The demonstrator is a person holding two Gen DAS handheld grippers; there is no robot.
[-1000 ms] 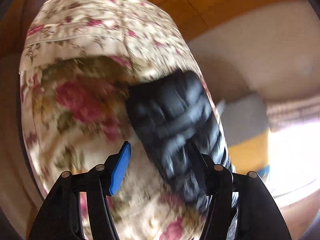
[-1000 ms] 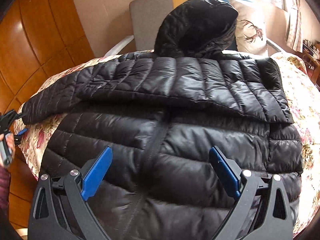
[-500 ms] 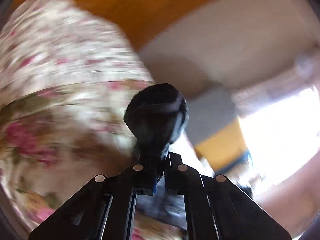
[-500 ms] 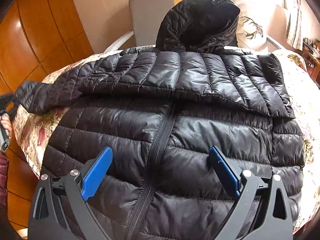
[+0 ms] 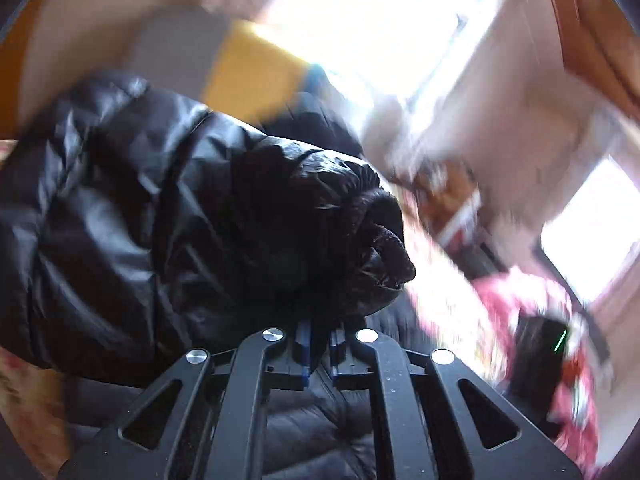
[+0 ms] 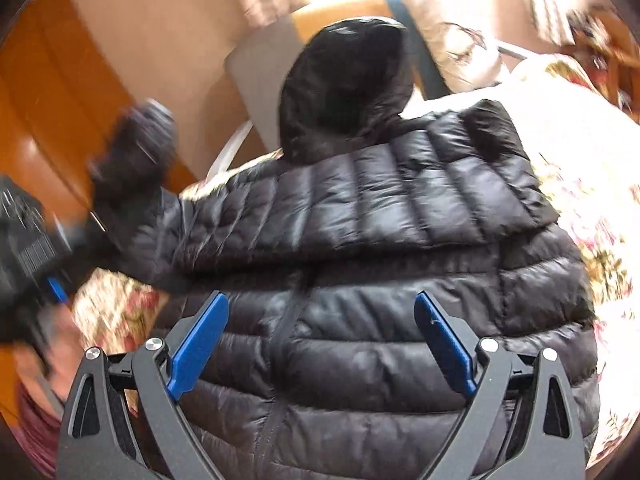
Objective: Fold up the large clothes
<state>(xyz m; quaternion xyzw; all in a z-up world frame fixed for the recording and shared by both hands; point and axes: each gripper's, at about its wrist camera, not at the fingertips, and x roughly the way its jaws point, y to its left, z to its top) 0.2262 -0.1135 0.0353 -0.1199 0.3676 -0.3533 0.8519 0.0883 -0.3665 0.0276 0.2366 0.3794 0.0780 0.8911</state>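
Note:
A black quilted puffer jacket [image 6: 360, 340] lies zipper-up on a floral bedspread [image 6: 580, 160], its hood [image 6: 344, 88] standing up at the far end. One sleeve [image 6: 400, 200] is folded across the chest. My left gripper [image 5: 320, 332] is shut on the cuff [image 5: 384, 240] of the other sleeve [image 5: 160, 220]. From the right wrist, that sleeve [image 6: 136, 160] is raised off the bed at the left, blurred. My right gripper [image 6: 320, 344] hovers open over the jacket's lower front, nothing between its blue pads [image 6: 196, 344].
A grey and yellow chair [image 6: 256, 60] and a deer-print pillow [image 6: 460, 52] stand behind the bed. Orange wooden panelling [image 6: 40, 100] runs along the left. A person's hand [image 6: 32, 360] shows at the lower left. Bright windows [image 5: 380, 20] glare beyond.
My left gripper closed on the sleeve cuff, then lifted it off the bedspread while rolling. The sleeve now hangs in the air. The right gripper shifted and tilted slightly, still open.

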